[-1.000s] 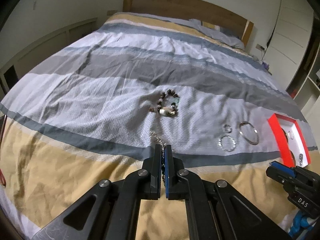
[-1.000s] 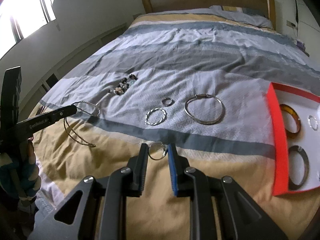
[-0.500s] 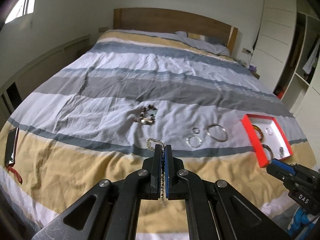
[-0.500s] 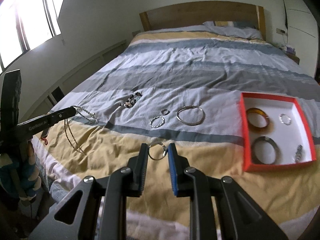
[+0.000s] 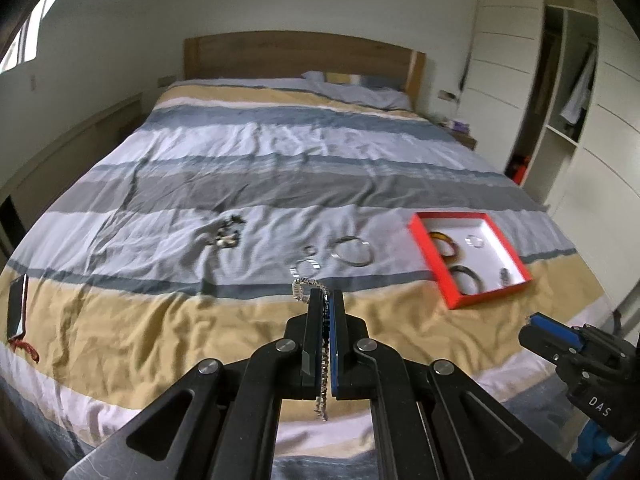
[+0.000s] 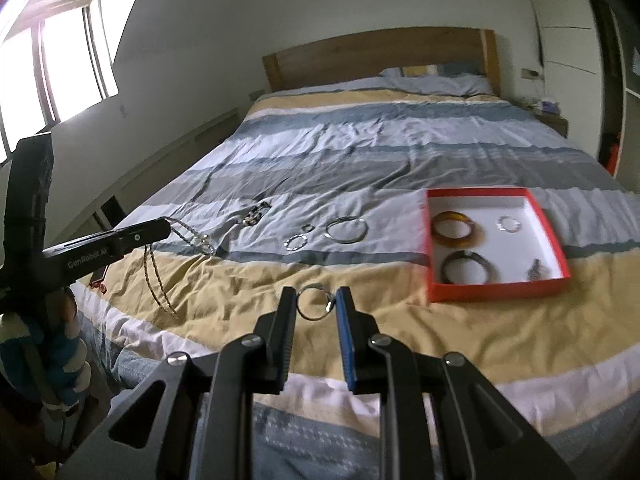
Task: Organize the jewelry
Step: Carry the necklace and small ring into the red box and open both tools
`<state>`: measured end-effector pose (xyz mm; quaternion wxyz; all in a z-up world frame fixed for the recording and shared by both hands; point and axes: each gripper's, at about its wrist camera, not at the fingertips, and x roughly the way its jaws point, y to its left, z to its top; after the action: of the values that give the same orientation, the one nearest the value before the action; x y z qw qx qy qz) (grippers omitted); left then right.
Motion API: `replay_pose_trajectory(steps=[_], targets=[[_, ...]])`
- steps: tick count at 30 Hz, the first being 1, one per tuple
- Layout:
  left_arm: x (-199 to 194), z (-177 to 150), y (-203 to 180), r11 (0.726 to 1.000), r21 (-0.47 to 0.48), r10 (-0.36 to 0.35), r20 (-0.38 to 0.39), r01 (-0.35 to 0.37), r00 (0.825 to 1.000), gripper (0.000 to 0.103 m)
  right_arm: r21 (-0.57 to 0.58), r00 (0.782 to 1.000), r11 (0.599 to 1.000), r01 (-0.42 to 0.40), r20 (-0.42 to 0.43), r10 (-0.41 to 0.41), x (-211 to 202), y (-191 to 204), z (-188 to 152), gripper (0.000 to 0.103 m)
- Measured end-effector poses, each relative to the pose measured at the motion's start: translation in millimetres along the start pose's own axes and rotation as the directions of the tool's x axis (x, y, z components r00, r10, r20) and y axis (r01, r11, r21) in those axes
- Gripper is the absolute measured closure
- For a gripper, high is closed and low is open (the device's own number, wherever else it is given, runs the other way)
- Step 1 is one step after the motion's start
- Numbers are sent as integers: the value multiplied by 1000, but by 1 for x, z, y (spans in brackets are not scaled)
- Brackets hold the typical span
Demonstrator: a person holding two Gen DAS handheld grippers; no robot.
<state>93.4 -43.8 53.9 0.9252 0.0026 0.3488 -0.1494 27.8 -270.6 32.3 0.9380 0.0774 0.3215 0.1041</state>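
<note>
In the left wrist view my left gripper (image 5: 326,294) is shut on a silver chain (image 5: 307,285), which loops past the fingertips and dangles below the jaws. In the right wrist view my right gripper (image 6: 316,295) is shut on a thin silver ring (image 6: 314,304), held above the yellow band of the bedspread. The red box (image 6: 434,240) lies on the bed to the right, holding an amber bangle (image 6: 456,228), a dark bangle (image 6: 466,268) and a small silver ring (image 6: 509,225). A beaded bracelet (image 5: 226,234), a large silver bangle (image 5: 352,251) and two smaller rings (image 5: 305,267) lie on the bedspread.
The striped bedspread (image 5: 280,152) covers a wide bed with a wooden headboard (image 5: 296,54). A dark phone with a red strap (image 5: 16,308) lies at the bed's left edge. White wardrobes (image 5: 580,120) stand to the right, and a window (image 6: 60,64) is at the left.
Both grippers have drawn back and risen from the bed, each keeping its piece. The jewelry on the bedspread looks smaller and the whole red box has come into view.
</note>
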Motion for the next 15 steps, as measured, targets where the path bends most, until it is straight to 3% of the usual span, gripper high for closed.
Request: replay_pose_trajectory(steps=[7, 15], targets=[[-6, -2, -44, 997, 62, -55, -5, 55, 998, 101, 51, 998, 997, 57, 31, -59, -33, -31, -13, 84], [17, 6, -91, 984, 143, -97, -46, 103, 994, 101, 129, 992, 985, 116, 28, -121, -36, -85, -18, 84]])
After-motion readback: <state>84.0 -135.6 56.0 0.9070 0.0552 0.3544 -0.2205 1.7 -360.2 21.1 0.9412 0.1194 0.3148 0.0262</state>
